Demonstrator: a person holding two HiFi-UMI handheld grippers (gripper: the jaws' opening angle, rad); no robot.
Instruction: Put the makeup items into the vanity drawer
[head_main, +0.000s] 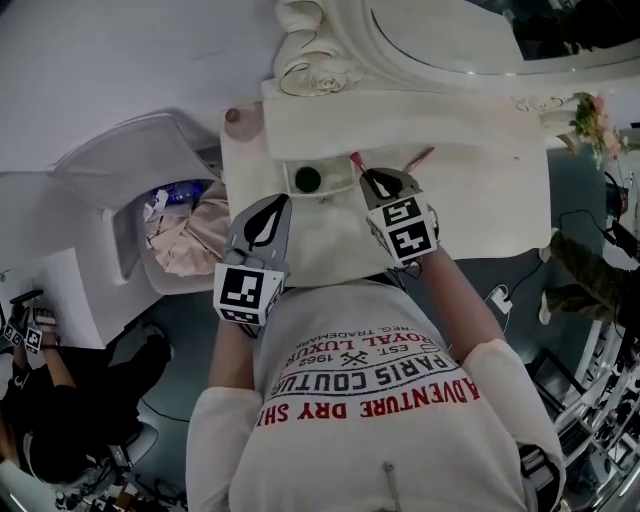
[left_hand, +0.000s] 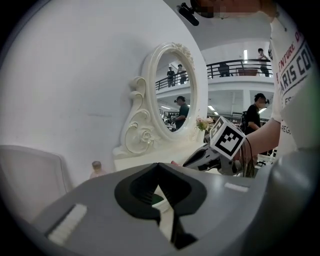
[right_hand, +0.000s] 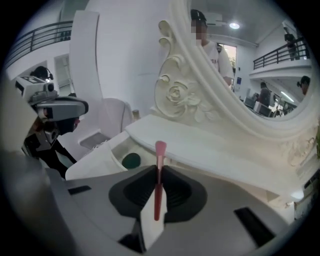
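Note:
The white vanity's drawer stands pulled out, with a dark green round compact lying in it. My right gripper hovers over the drawer's right part, shut on a thin pink makeup brush. In the right gripper view the brush stands upright between the pads, bristles up, above the compact. A second thin brush lies on the tabletop to the right. My left gripper sits in front of the drawer with its jaws together and nothing in them.
An ornate oval mirror rises behind the tabletop. A small capped bottle stands on the table's far left corner. A white chair and a bin of wrappers are to the left, pink flowers at the right.

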